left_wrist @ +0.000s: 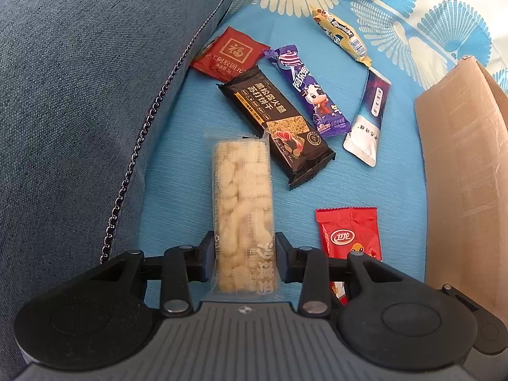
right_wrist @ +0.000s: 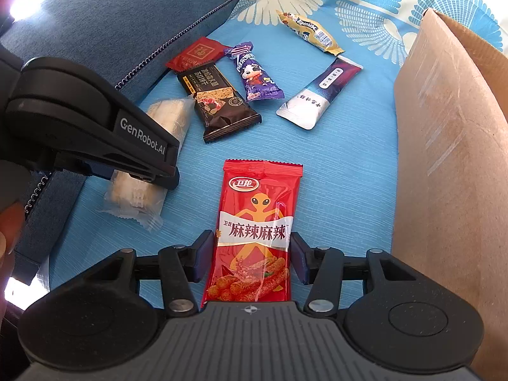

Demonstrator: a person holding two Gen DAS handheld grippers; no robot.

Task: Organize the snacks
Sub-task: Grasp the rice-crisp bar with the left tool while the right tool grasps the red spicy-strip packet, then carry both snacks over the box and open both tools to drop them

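My left gripper (left_wrist: 244,258) is shut on a clear-wrapped pale rice bar (left_wrist: 243,203), its pads pressing both long sides; the bar also shows in the right wrist view (right_wrist: 165,117) under the left gripper (right_wrist: 139,171). My right gripper (right_wrist: 250,254) has its pads at both sides of a red spicy-strip packet (right_wrist: 258,222), also seen in the left wrist view (left_wrist: 349,235); a small gap shows on the right side. Beyond lie a black cracker pack (left_wrist: 276,123), a purple cow candy (left_wrist: 308,92), a dark red packet (left_wrist: 230,54), a yellow candy (left_wrist: 341,33) and a white-blue sachet (left_wrist: 368,117).
The snacks lie on a blue cloth (left_wrist: 177,146) with a white fan print at the back. A grey-blue cushion (left_wrist: 79,95) with a zipper rises on the left. A cardboard box (right_wrist: 451,158) stands on the right, its wall also in the left wrist view (left_wrist: 463,174).
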